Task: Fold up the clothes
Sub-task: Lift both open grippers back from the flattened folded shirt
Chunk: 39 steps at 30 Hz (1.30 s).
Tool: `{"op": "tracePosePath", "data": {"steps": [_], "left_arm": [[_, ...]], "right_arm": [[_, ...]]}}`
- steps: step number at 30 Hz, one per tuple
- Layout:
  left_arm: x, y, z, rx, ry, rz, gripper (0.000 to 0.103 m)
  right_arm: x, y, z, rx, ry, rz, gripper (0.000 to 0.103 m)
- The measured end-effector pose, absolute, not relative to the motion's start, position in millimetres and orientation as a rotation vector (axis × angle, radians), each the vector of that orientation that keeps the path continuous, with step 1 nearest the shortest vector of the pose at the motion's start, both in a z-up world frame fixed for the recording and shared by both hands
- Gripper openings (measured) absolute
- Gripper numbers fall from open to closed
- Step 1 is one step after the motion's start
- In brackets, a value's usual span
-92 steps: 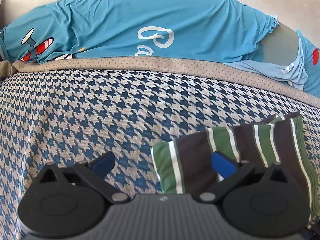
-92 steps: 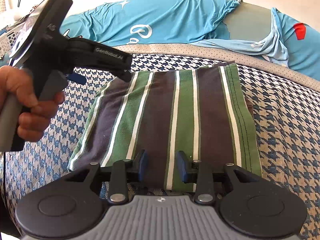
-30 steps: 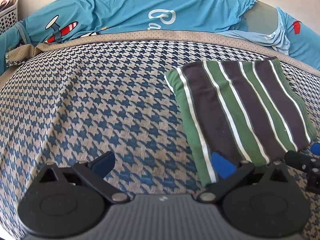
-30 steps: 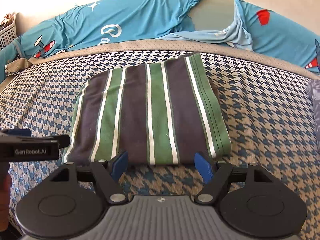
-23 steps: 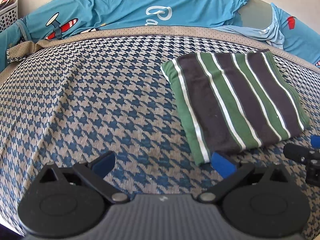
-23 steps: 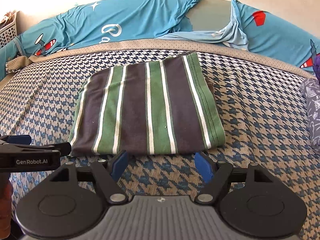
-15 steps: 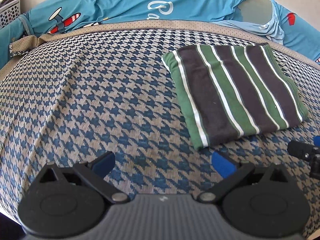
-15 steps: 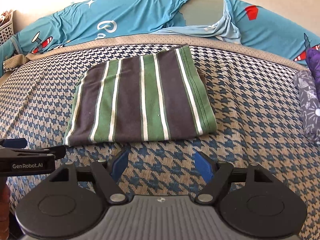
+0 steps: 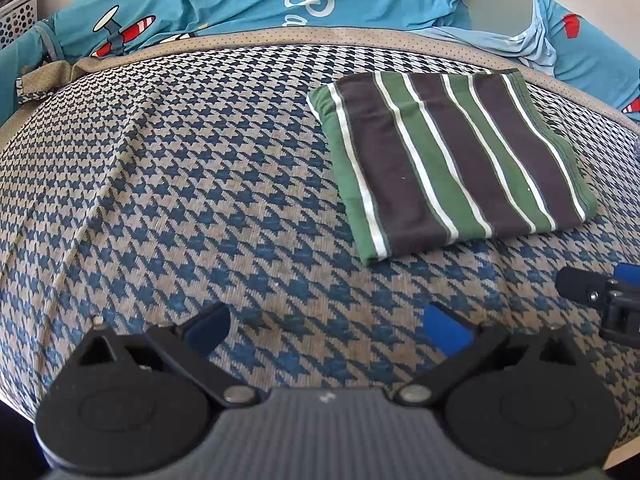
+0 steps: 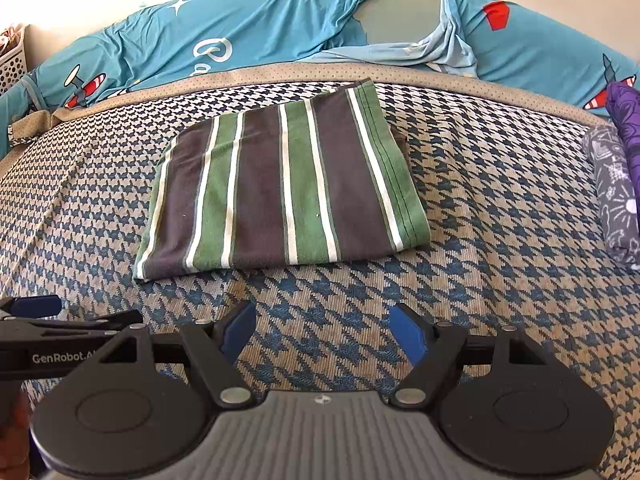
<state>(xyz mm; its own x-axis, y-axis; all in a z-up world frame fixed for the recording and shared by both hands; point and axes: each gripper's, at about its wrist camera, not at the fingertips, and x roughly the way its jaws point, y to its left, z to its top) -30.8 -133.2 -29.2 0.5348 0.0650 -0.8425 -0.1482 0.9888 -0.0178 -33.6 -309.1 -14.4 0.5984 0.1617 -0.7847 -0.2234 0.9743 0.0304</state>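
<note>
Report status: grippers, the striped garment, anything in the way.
Left gripper open, empty. Right gripper open, empty. Striped garment folded flat on bedcover, untouched. Nothing between grippers and garment.

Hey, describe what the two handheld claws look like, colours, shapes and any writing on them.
Both match: the left claw and the right claw each have a ribbed grey body, two round black discs, black linkage arms with silver pivot pins, and blue pads on the fingertips. White "GenRobot.AI" lettering runs along the left claw's side where it shows in the right wrist view. No cables or sleeves are visible.
</note>
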Motion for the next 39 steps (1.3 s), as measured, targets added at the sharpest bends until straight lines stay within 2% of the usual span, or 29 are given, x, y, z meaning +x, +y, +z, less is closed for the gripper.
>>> {"op": "tracePosePath", "data": {"steps": [32, 39], "left_arm": [[-63.4, -193.6, -12.8, 0.007, 1.008, 0.028, 0.103], [-76.1, -206.2, -17.0, 0.031, 1.028, 0.002, 0.103]], "right_arm": [[-52.1, -330.3, -6.9, 0.018, 0.928, 0.143, 0.075], [-56.7, -334.8, -8.8, 0.033, 0.939, 0.108, 0.082]]}}
